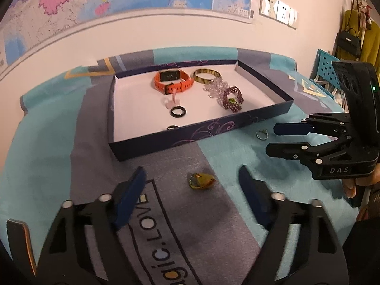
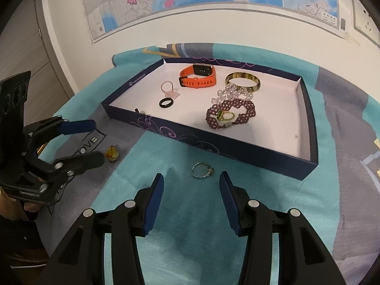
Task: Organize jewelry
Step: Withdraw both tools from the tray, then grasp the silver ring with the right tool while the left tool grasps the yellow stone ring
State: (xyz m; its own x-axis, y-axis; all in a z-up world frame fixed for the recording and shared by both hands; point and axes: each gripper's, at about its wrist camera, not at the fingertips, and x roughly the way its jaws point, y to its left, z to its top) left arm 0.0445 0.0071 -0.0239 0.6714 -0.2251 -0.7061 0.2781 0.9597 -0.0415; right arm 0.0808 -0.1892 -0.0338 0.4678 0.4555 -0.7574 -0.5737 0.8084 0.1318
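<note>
A dark blue box lid used as a tray (image 1: 201, 137) (image 2: 237, 149) lies on the cloth. It holds an orange watch (image 1: 173, 80) (image 2: 198, 77), a gold bangle (image 1: 206, 76) (image 2: 242, 82), a clear bead bracelet (image 1: 215, 86), a purple bead bracelet (image 1: 234, 98) (image 2: 231, 114), a black ring (image 1: 178, 112) (image 2: 166, 102) and a pink ring (image 2: 167, 87). My left gripper (image 1: 192, 182) (image 2: 97, 142) is open, with a yellow amber pendant (image 1: 201, 181) (image 2: 111, 154) on the cloth between its fingers. My right gripper (image 2: 191, 182) (image 1: 270, 139) is open, just short of a silver ring (image 2: 203, 170) (image 1: 262, 134).
A teal and grey cloth (image 1: 47, 156) (image 2: 190, 237) covers the table. A map (image 1: 95, 0) hangs on the wall behind. Bags and clothes (image 1: 356, 38) hang at the far right beside a blue perforated bin (image 1: 327, 68).
</note>
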